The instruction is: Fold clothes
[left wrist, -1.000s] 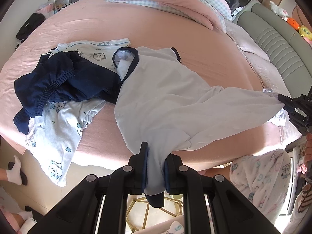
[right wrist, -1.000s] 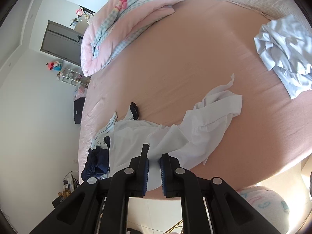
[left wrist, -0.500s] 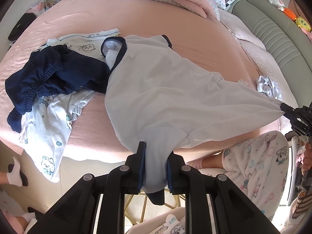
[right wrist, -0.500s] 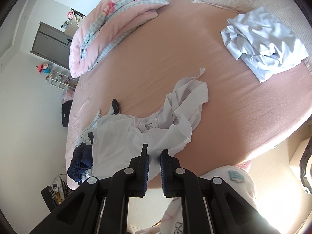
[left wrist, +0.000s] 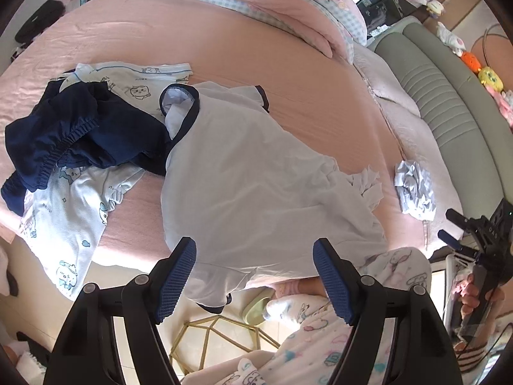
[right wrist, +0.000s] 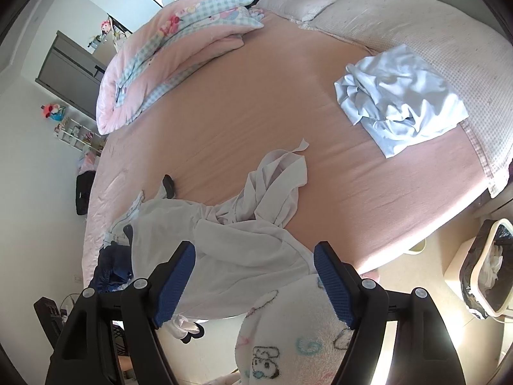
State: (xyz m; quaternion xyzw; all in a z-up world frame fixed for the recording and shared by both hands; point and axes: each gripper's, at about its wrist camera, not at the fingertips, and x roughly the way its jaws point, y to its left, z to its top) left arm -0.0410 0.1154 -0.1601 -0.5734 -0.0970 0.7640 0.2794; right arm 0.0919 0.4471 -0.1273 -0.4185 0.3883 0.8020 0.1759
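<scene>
A white shirt with navy trim (left wrist: 243, 179) lies spread on the pink bed (left wrist: 256, 57), its lower edge hanging over the bed's near side. My left gripper (left wrist: 255, 276) hovers above that edge, its jaws opening, and no pad touches the cloth. In the right wrist view the same white shirt (right wrist: 243, 237) lies rumpled on the bed, one part bunched toward the middle. My right gripper (right wrist: 255, 276) is over its near end with jaws opening and nothing pressed between the pads. The right gripper (left wrist: 461, 231) also shows at the right of the left wrist view.
A navy garment (left wrist: 73, 131) and pale printed pyjamas (left wrist: 67, 211) lie left of the shirt. A crumpled light-blue garment (right wrist: 397, 102) rests by the pillows. A pink quilt (right wrist: 166, 48) is piled at the far side. A person's patterned pyjama legs (left wrist: 320, 333) stand at the bed's edge. A bin (right wrist: 490, 269) sits on the floor.
Both grippers were shut on the white shirt and have let it go with jaws spread wide. The shirt, stretched between them before, now lies slack on the bed.
</scene>
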